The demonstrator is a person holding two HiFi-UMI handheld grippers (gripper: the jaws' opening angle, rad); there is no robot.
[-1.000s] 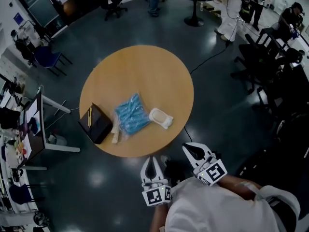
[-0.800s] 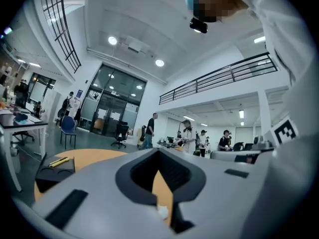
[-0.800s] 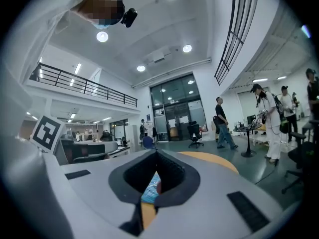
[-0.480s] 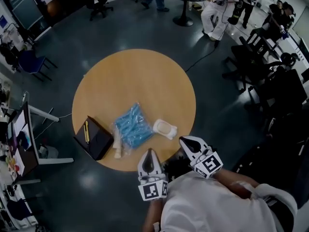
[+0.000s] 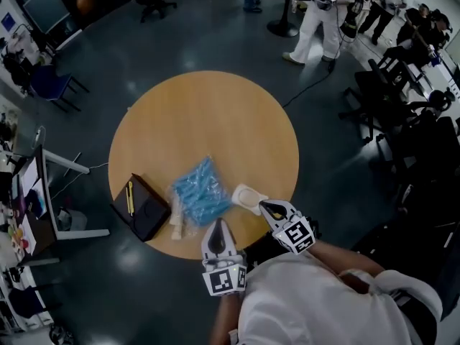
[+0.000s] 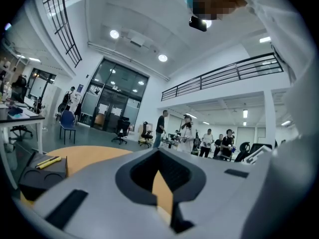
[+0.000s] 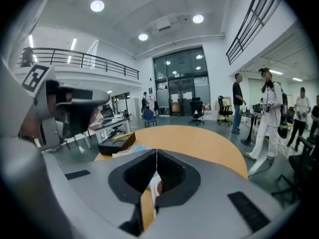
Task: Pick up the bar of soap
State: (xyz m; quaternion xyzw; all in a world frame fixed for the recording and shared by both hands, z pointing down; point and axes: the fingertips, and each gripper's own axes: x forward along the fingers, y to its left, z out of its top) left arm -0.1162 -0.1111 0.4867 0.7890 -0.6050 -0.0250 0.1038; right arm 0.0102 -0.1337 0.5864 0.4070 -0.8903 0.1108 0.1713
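The bar of soap (image 5: 246,194), white and rounded, lies on the round wooden table (image 5: 208,121) near its front right edge. My right gripper (image 5: 264,205) is shut and empty, its tips just short of the soap on the near side. In the right gripper view the jaws (image 7: 156,151) meet in a thin line, and a pale bit of the soap (image 7: 155,187) shows in the hollow behind them. My left gripper (image 5: 218,226) hangs over the table's front edge, pointed tips together, below the blue bag. In its own view the left gripper (image 6: 159,151) holds nothing.
A clear bag of blue items (image 5: 200,187) lies left of the soap, with a white tube (image 5: 175,210) and a black box (image 5: 141,207) carrying a yellow pen further left. People (image 5: 316,13), office chairs (image 5: 384,92) and a desk (image 5: 36,192) ring the table; a cable (image 5: 316,81) crosses the floor.
Both grippers have moved forward from beyond the table's near edge to over it. The right one has closed in on the soap. Both jaws stayed shut.
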